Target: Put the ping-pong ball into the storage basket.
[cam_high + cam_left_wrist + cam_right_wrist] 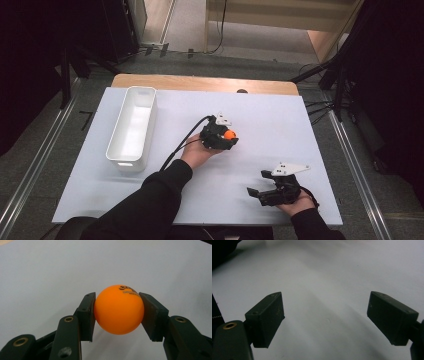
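Observation:
An orange ping-pong ball (119, 309) with black print sits clamped between the two black pads of my left gripper (117, 315), a little above the white table. From above, the same ball (230, 134) shows at the tip of the left gripper (226, 136) near the table's middle. My right gripper (257, 192) rests low at the front right, jaws wide apart. In the right gripper view its pads (265, 318) stand far apart over bare white surface, and the right gripper (325, 322) has nothing between them.
A long white bin (131, 127) stands at the left of the white tabletop (280, 125), lengthwise front to back. A wooden strip (200, 82) borders the far edge. Black stands and cables flank the table on both sides.

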`<control>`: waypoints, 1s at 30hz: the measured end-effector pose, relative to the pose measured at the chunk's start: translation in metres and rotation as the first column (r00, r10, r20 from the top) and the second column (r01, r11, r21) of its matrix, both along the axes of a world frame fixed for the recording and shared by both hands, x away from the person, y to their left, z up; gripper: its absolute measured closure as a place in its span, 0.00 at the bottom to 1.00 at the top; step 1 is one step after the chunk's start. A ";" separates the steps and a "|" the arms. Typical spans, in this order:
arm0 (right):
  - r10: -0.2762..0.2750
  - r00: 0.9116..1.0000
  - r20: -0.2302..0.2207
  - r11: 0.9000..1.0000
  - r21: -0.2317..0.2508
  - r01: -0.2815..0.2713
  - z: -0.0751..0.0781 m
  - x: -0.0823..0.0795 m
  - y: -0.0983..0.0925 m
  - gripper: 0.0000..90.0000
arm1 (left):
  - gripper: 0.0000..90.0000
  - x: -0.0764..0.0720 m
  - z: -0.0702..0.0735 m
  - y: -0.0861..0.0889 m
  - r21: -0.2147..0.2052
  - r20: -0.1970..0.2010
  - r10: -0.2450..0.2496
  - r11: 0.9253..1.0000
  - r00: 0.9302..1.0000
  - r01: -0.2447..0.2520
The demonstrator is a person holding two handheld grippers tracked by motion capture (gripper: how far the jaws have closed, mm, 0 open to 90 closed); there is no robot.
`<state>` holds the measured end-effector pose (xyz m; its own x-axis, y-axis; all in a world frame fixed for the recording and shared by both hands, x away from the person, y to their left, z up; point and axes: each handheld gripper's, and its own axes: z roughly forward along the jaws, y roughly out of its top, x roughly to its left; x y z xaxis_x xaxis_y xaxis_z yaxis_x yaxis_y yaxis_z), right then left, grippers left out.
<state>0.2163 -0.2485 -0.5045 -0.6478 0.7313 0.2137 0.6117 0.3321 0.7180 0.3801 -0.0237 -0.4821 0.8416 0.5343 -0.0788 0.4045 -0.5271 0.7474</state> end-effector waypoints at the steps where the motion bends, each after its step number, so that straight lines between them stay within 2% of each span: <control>1: 0.000 1.000 0.000 1.000 0.000 0.000 0.000 0.000 0.000 0.14 | 0.57 -0.002 0.002 0.002 0.004 0.007 -0.011 1.000 1.000 0.011; 14: -0.006 1.000 -0.006 1.000 0.001 0.006 0.000 -0.001 0.000 0.14 | 0.57 -0.012 0.014 0.010 -0.004 -0.010 -0.049 0.999 0.999 0.049; 23: -0.003 1.000 -0.006 1.000 0.001 0.003 0.001 -0.001 -0.001 0.14 | 0.57 -0.020 0.026 0.021 -0.014 -0.006 -0.070 0.997 0.998 0.070; 26: -0.005 1.000 -0.005 1.000 0.001 0.005 0.001 -0.001 0.000 0.14 | 0.57 -0.022 0.027 0.026 -0.024 -0.019 -0.064 0.998 0.998 0.064; 30: -0.003 1.000 -0.006 1.000 0.002 0.003 0.001 -0.001 0.000 0.14 | 0.57 -0.024 0.030 0.033 -0.013 -0.034 -0.070 0.997 0.997 0.070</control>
